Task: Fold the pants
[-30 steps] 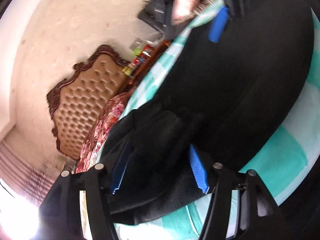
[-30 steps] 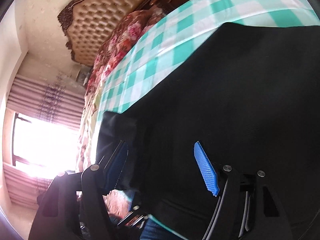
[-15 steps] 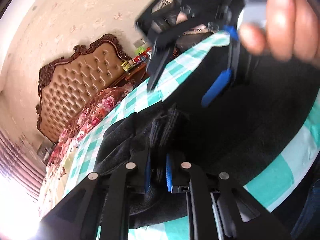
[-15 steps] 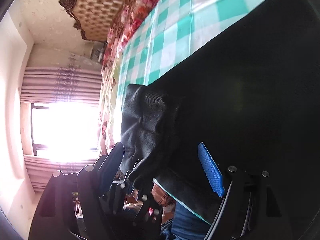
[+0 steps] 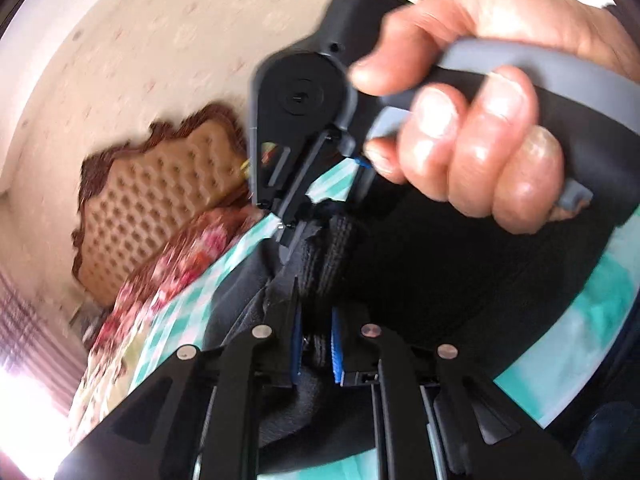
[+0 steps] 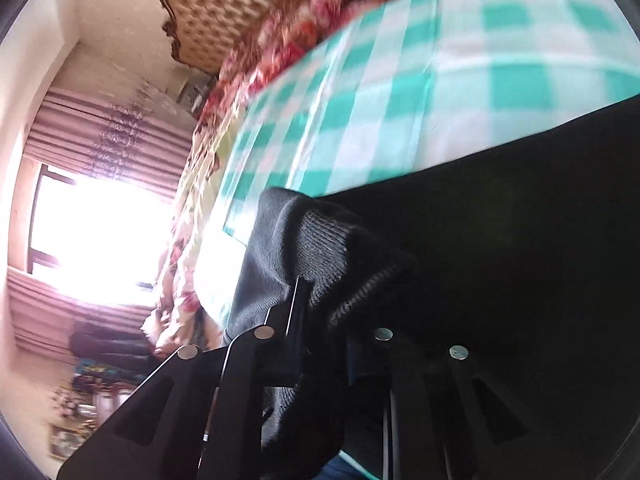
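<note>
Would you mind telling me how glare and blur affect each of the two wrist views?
Left wrist view: glare burns out the lower left corner; the hand and headboard are motion-smeared. Right wrist view: the window is blown out, the checked sheet streaks with blur, and the black pants lose nearly all detail in shadow.

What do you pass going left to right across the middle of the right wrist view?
Bright window → floral bedding → green checked sheet → black pants.
</note>
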`<state>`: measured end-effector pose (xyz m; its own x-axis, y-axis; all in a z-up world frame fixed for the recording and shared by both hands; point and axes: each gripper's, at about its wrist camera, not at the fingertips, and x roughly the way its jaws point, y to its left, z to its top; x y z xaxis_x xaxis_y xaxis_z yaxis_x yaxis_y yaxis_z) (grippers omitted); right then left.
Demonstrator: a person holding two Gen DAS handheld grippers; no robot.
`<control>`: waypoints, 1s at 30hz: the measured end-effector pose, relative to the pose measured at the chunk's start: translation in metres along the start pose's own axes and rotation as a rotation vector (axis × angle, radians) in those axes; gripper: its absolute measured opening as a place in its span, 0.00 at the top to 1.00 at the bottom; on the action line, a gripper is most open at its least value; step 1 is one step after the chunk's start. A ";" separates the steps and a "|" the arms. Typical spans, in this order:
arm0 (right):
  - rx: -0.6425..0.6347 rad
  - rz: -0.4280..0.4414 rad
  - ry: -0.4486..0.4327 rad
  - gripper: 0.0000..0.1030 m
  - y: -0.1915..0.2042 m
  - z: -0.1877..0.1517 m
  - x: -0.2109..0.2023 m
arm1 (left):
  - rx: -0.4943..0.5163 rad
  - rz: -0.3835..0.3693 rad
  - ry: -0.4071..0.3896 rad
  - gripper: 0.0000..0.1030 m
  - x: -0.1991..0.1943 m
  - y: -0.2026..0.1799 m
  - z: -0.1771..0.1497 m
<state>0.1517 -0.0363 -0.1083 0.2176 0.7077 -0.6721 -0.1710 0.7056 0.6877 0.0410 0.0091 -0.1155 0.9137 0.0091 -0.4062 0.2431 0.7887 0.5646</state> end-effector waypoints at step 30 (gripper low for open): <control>0.075 -0.104 -0.076 0.65 -0.075 -0.013 -0.027 | -0.024 -0.249 -0.097 0.44 -0.015 -0.033 0.013</control>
<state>0.1457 -0.1078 -0.1454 0.3034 0.6239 -0.7202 -0.0717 0.7687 0.6356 0.0233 -0.0250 -0.1181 0.8539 -0.2451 -0.4591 0.4575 0.7739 0.4380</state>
